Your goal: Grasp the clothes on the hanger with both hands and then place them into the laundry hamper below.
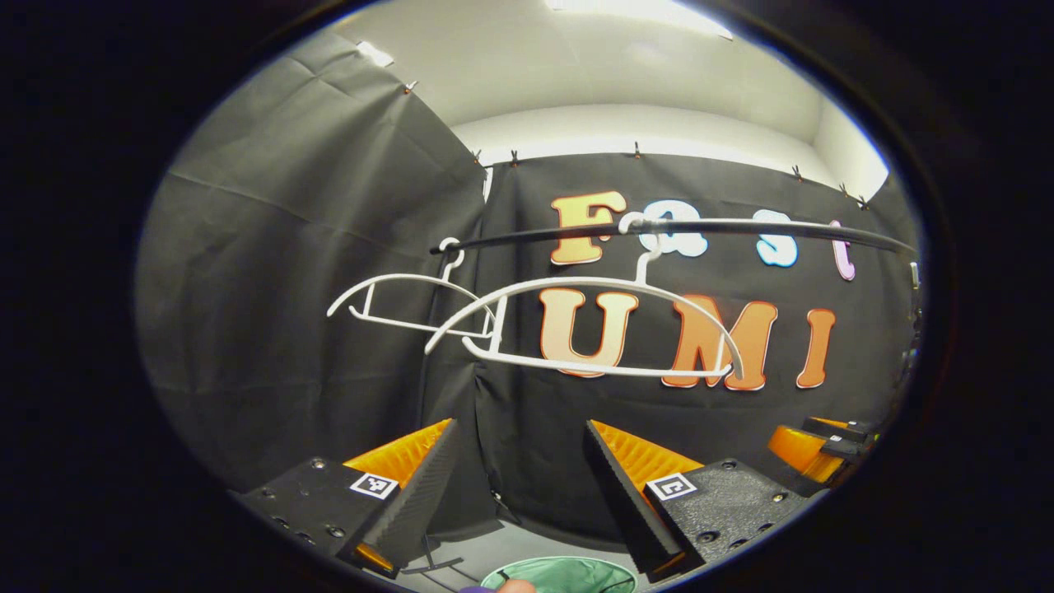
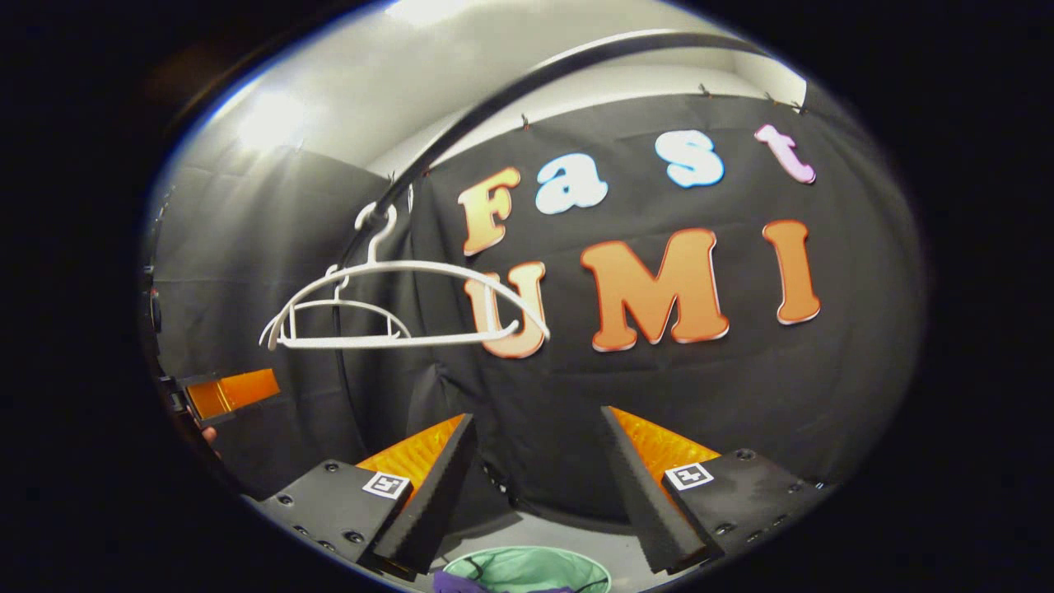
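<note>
Two bare white hangers hang from a black rail (image 1: 741, 226): a near hanger (image 1: 593, 282) and a far hanger (image 1: 395, 277) to its left. In the right gripper view they overlap, the larger hanger (image 2: 412, 265) in front of the smaller hanger (image 2: 346, 304), under the rail (image 2: 510, 91). Below lies the green laundry hamper (image 1: 576, 562) (image 2: 527, 550), with a bit of purple cloth (image 2: 454, 583) at its near edge. My left gripper (image 1: 520, 424) is open and holds nothing. My right gripper (image 2: 537, 413) is open too, below the hangers.
The black cloth wall closes the booth behind and to the left of the rail. The right gripper's body (image 1: 815, 449) shows at the right edge of the left gripper view; the left gripper's body (image 2: 226, 394) shows at the left edge of the right gripper view.
</note>
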